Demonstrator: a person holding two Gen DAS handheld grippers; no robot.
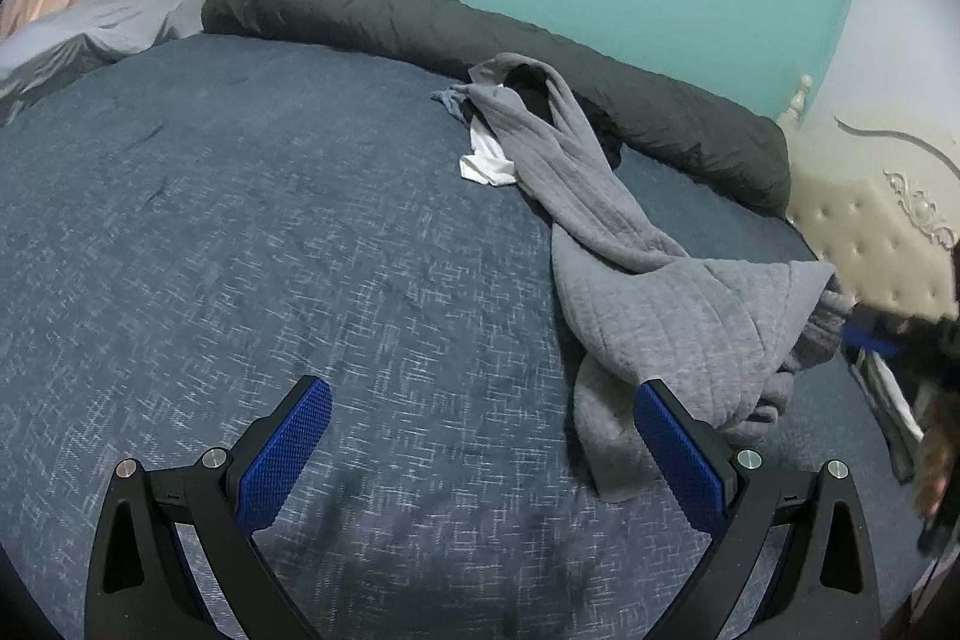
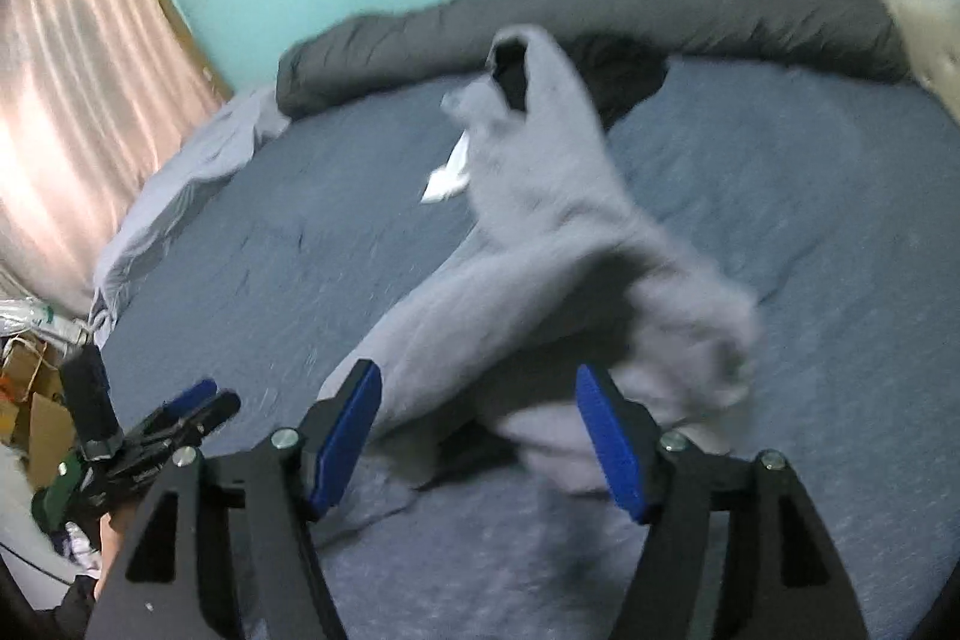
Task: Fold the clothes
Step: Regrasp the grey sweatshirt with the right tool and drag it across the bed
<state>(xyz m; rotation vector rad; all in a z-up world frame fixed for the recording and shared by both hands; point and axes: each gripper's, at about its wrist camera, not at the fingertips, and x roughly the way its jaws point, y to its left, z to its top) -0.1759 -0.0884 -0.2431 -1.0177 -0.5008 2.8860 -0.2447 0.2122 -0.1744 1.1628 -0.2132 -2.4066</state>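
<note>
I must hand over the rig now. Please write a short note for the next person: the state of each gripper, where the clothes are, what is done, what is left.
Left gripper: jaws open, nothing between them, over the blue bedspread.
Right gripper: jaws open, not pressing on anything; the grey quilted garment lies just beyond it.
Clothes: that garment lies crumpled across the bed, its far end on a small pile with a white piece beside the dark rolled duvet.
Done: nothing folded yet.
Left: spread the grey garment flat, fold it, then the pile.
</note>
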